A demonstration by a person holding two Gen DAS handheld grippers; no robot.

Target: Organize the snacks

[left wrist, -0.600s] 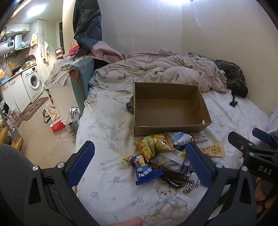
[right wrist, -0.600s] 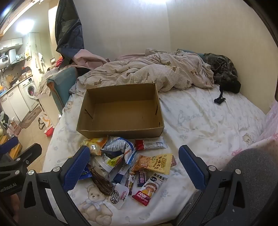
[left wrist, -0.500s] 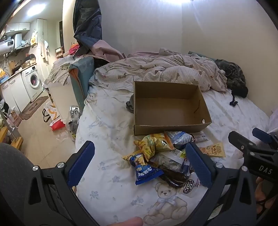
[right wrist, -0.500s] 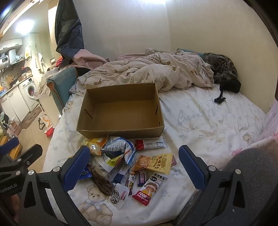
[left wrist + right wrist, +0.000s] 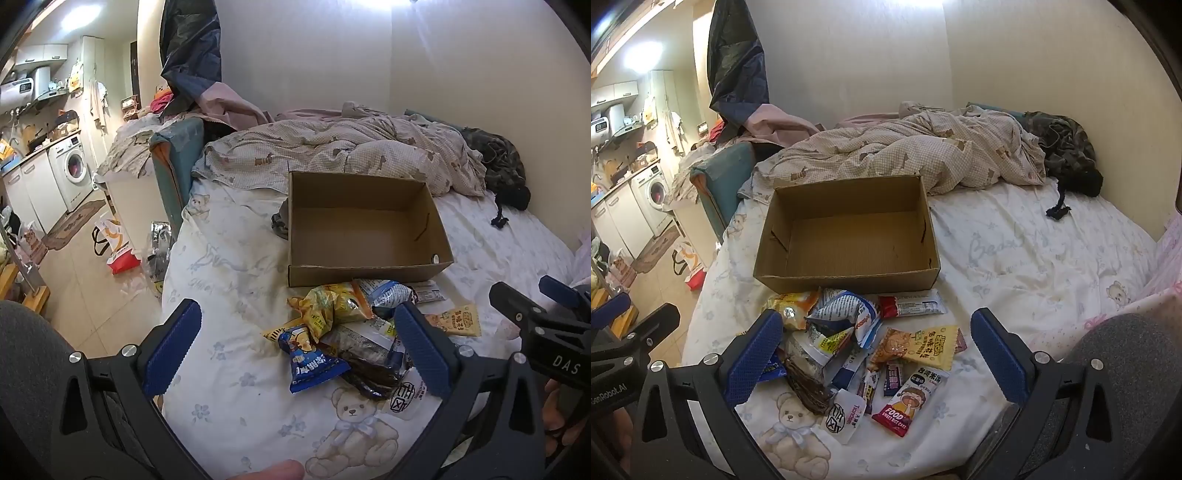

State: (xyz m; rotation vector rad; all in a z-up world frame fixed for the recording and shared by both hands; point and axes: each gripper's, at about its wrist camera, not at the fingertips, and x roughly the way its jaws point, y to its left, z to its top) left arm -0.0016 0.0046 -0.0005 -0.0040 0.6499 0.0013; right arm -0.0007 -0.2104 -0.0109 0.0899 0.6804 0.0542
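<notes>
Empty cardboard box (image 5: 849, 236) sits open-side up on the bed (image 5: 1034, 258) right behind the snack pile (image 5: 864, 339), touching it at the front wall, probably staged so packets go straight in. Left gripper (image 5: 295, 347) and right gripper (image 5: 875, 354) both hover above the pile, jaws spread wide, holding nothing; blue packet (image 5: 310, 362) lies between the left fingers' line of sight, yellow peanut packet (image 5: 919, 345) between the right's, nothing boxed yet
</notes>
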